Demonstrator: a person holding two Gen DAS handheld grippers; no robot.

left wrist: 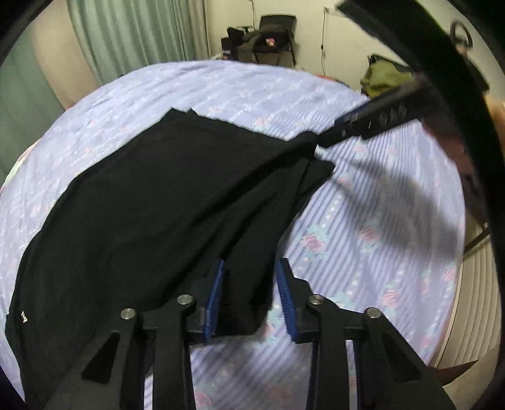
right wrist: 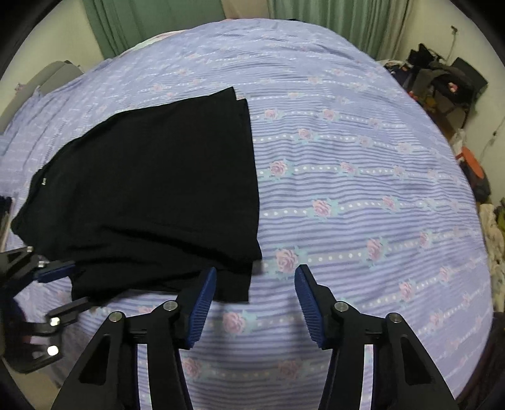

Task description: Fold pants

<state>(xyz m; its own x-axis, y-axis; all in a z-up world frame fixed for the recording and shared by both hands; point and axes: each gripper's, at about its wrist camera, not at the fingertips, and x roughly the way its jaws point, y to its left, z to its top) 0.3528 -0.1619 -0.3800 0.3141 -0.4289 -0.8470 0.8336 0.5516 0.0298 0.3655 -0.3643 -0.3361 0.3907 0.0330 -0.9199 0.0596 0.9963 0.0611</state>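
Observation:
Black pants [left wrist: 151,205] lie folded flat on the purple floral bedspread [left wrist: 363,220], a small white label near one end. My left gripper [left wrist: 252,295] straddles their near corner. The cloth reaches the left pad, and a strip of bedspread shows before the right pad, so the jaws stand open around it. In the right wrist view the pants [right wrist: 157,176] fill the left half, with the left gripper [right wrist: 63,290] at their left edge. My right gripper [right wrist: 255,299] is open over the other near corner, which lies by its left pad. Its tip [left wrist: 318,145] meets that corner in the left wrist view.
The bedspread [right wrist: 347,157] stretches bare to the right of the pants. Green curtains [right wrist: 142,25] hang beyond the bed. A chair piled with bags [left wrist: 268,38] and other clutter [right wrist: 448,85] stand along the walls.

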